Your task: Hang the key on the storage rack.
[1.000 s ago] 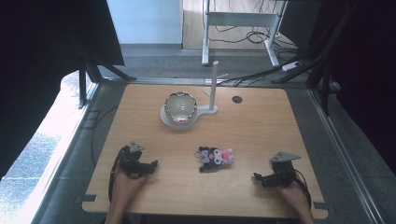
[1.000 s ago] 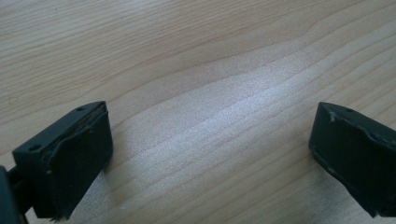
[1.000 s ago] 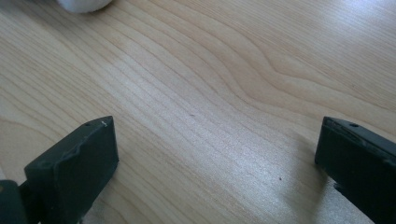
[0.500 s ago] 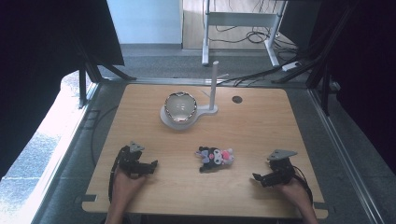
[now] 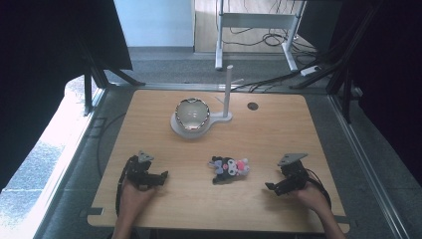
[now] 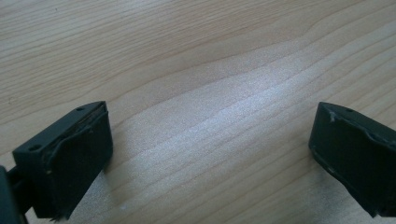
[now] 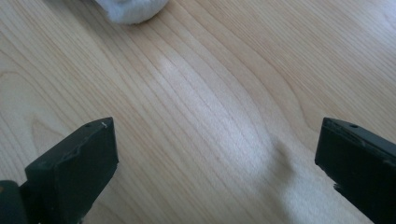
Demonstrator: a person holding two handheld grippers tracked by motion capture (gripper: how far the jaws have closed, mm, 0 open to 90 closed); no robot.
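A small plush toy (image 5: 229,169), black, white and pink, lies on the wooden table (image 5: 278,129) near its front middle. My left gripper (image 5: 160,178) rests on the table to the toy's left, open, jaws wide over bare wood (image 6: 210,140). To the toy's right, my right gripper (image 5: 271,188) is open too, held low over the table (image 7: 215,140). A white fuzzy edge of the plush toy (image 7: 130,10) shows at the top of the right gripper view. Nothing sits between either pair of jaws.
A shiny bowl (image 5: 191,113) sits on a white base with an upright white post (image 5: 228,89) at the back middle of the table. A dark round hole (image 5: 253,106) lies right of it. Dark frames and cables surround the table.
My right gripper has shifted slightly left, toward the toy. The left gripper and the toy have stayed put.
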